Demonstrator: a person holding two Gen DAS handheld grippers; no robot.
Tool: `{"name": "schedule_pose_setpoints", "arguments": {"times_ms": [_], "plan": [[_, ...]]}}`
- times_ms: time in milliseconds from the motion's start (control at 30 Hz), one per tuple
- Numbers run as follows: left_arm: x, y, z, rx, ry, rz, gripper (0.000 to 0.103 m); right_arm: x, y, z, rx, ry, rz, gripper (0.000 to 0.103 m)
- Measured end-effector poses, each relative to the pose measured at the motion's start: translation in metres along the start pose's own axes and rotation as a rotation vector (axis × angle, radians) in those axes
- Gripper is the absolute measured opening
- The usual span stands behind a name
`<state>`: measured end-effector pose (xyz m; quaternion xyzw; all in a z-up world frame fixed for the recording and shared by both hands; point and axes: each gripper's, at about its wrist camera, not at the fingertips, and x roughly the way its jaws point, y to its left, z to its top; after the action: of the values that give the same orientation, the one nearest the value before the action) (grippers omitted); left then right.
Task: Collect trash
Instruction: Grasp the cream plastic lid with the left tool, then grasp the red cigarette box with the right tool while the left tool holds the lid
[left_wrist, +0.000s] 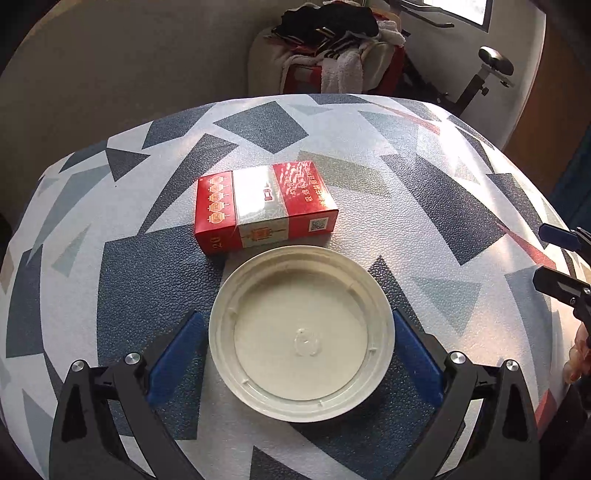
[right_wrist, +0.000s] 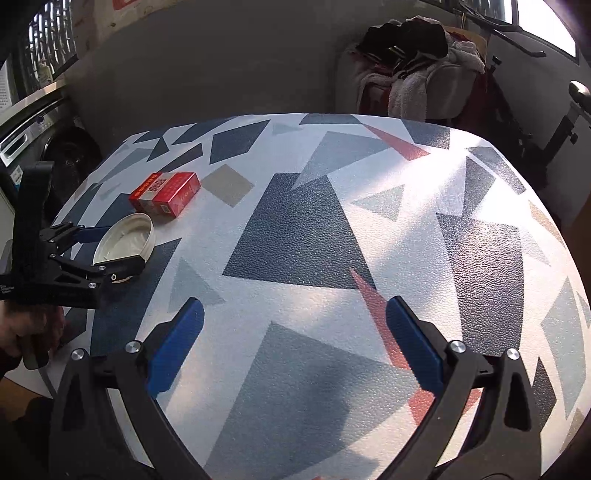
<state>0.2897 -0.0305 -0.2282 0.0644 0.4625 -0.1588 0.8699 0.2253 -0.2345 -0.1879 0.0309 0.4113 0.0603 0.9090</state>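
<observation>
A round white plastic lid (left_wrist: 301, 332) lies open side up on the patterned table (left_wrist: 406, 184), just in front of a red and white cigarette pack (left_wrist: 264, 206). My left gripper (left_wrist: 295, 315) is open and straddles the lid, with its blue pads (left_wrist: 177, 354) close against the rim on both sides. In the right wrist view the lid (right_wrist: 123, 240) sits between the fingers of the left gripper (right_wrist: 122, 247), and the pack (right_wrist: 166, 194) lies just beyond. My right gripper (right_wrist: 295, 306) is open and empty over the table's middle (right_wrist: 295, 221). It also shows at the right edge (left_wrist: 550, 254) of the left wrist view.
A chair piled with clothes and towels (left_wrist: 332, 48) (right_wrist: 413, 55) stands behind the table. An exercise bike (left_wrist: 491, 62) is at the back right. A front-loading appliance (right_wrist: 22, 136) sits off the table's left side. A hand (right_wrist: 29, 328) holds the left gripper's handle.
</observation>
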Motion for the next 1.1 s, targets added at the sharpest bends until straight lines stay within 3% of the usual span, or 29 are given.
{"name": "schedule_pose_setpoints", "arguments": {"times_ms": [167, 300, 433, 533, 633, 733, 833, 1100], "plan": [[-0.001, 0.005, 0.0, -0.02, -0.006, -0.015, 0.097, 0.003, 0.007, 0.004, -0.023, 0.002, 0.013, 0.097], [-0.008, 0.003, -0.001, -0.01, -0.024, -0.016, 0.085, 0.004, 0.011, 0.009, -0.036, 0.002, 0.023, 0.097], [-0.044, 0.008, -0.003, -0.01, -0.121, -0.037, 0.084, 0.007, 0.02, 0.018, -0.069, 0.002, 0.042, 0.097], [-0.071, 0.022, -0.009, -0.037, -0.166, -0.048, 0.084, 0.015, 0.042, 0.035, -0.16, 0.003, 0.054, 0.097], [-0.088, 0.038, -0.021, -0.063, -0.175, -0.05, 0.084, 0.039, 0.077, 0.057, -0.363, 0.046, 0.118, 0.097], [-0.097, 0.052, -0.034, -0.07, -0.163, -0.031, 0.084, 0.066, 0.11, 0.078, -0.557, 0.057, 0.103, 0.097], [-0.108, 0.066, -0.047, -0.095, -0.17, -0.003, 0.084, 0.094, 0.136, 0.096, -0.67, 0.078, 0.089, 0.097], [-0.134, 0.095, -0.079, -0.226, -0.209, -0.037, 0.084, 0.144, 0.176, 0.122, -0.698, 0.154, 0.178, 0.097]]}}
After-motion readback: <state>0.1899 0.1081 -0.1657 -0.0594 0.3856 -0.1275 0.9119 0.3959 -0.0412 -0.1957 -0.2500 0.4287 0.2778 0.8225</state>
